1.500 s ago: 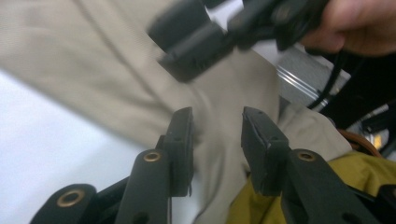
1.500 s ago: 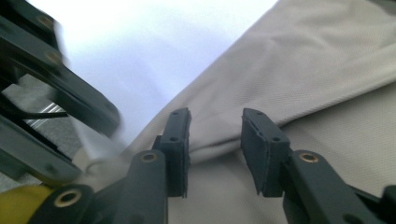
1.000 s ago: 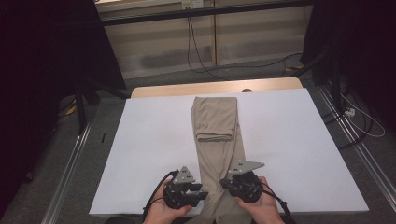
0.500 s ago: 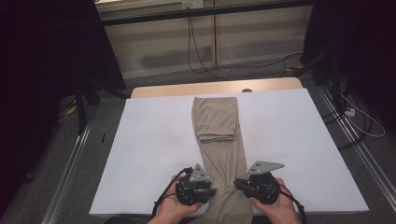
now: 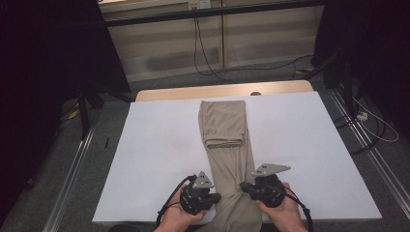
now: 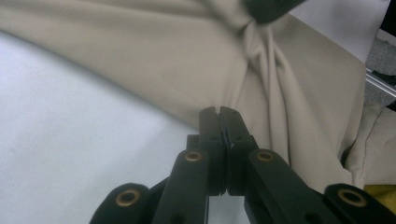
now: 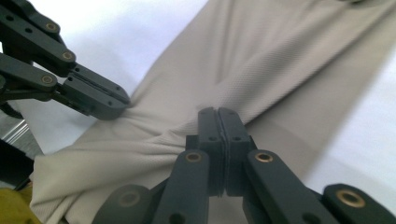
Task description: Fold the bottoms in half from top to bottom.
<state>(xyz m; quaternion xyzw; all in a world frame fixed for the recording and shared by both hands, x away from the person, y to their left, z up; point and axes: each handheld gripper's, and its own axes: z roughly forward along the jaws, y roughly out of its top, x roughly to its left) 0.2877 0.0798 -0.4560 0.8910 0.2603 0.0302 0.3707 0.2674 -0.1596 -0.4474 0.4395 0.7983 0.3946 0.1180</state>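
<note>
Step in hand: both tools pinch the near part of the beige trousers point(image 5: 226, 145), one on each side edge, as if to fold the near end up over the rest; this looks like the middle of a folding job, since the far part already lies doubled over.
Left tool point(image 5: 214, 196): its jaws have just been closing and now stand pressed together on the left edge of the cloth; in the left gripper view point(image 6: 219, 114) the fabric bunches into pleats at the tips.
Right tool point(image 5: 245, 186): its jaws have likewise just been closing and are clamped on the right edge; in the right gripper view point(image 7: 218, 116) creases run from its tips toward the other tool.
Where the trousers lie: lengthwise down the middle of the white surface point(image 5: 154, 145), the far end near the far edge, the near end hanging over the near edge between the person's hands.
Next move calls for: lifting both edges together and level, carrying them toward the far fold, and keeping the cloth taut so it does not sag or twist.
Risk: the pinches gather the cloth narrow, so the fold may land wrinkled unless spread.
Around: bare wood point(image 5: 193, 92) at the far edge, cables point(image 5: 208, 58) on the floor beyond.
In the way: nothing lies on the cloth's path.
</note>
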